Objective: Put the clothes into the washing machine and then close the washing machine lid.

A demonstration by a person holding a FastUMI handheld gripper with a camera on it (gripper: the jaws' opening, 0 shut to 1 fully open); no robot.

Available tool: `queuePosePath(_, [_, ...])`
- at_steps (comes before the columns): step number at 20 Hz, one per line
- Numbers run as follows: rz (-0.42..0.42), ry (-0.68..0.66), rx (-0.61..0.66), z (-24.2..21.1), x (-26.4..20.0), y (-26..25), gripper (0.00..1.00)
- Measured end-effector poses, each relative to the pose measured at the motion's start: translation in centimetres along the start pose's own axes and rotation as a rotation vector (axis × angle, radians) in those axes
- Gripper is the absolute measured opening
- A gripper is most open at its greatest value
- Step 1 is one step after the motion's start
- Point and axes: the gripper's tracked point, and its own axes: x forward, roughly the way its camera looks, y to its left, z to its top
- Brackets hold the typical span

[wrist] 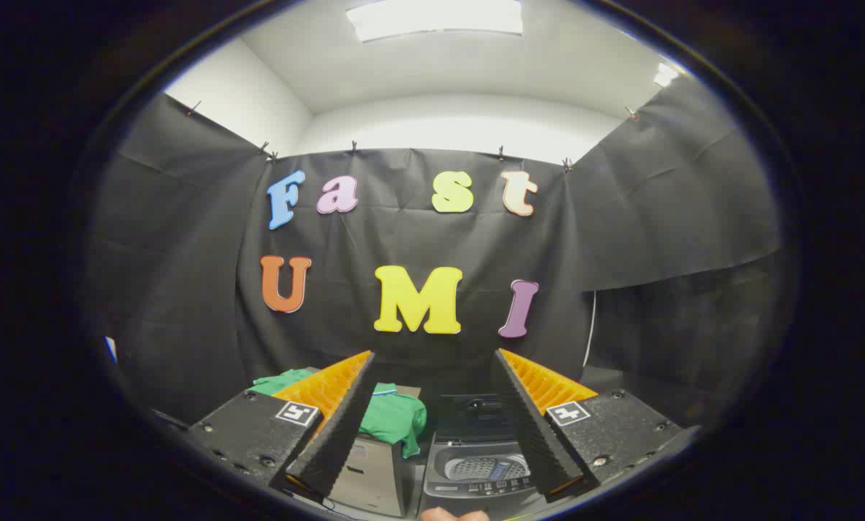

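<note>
Black cloth [418,239] hangs as the booth's wall on three sides, pinned along its top edge with small clips, and above it a white wall and a white ceiling with a lit panel [436,18] show. Low down, beyond the claw [433,474], a small washer [475,463] stands with its lid [472,414] raised upright at the back, so the drum [486,469] lies open to view, a pale perforated basket inside a grey rim. The washer sits between the two fingers and a little toward the right one, ahead of their tips. Just beside it on the left stands a box [370,474], a pale grey block, and whether it touches the washer I cannot tell. A green shirt [392,420] lies on top of the box, draped over its near right corner so that a fold hangs down beside the washer; more of the green cloth shows beyond the left finger. The shirt is outside the drum. The claw stands wide, its fingers well apart and holding nothing, with the shirt's edge behind the left finger and the washer's right side behind the right finger. A square marker [297,413] sits on each finger's block. A thin white cord [589,329] runs down the cloth beyond the right finger.
</note>
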Motion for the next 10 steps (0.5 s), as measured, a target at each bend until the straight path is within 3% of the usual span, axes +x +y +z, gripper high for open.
queuePosePath(10, [-0.007, 0.004, -0.013, 0.3, -0.6, 3.0, 0.99])
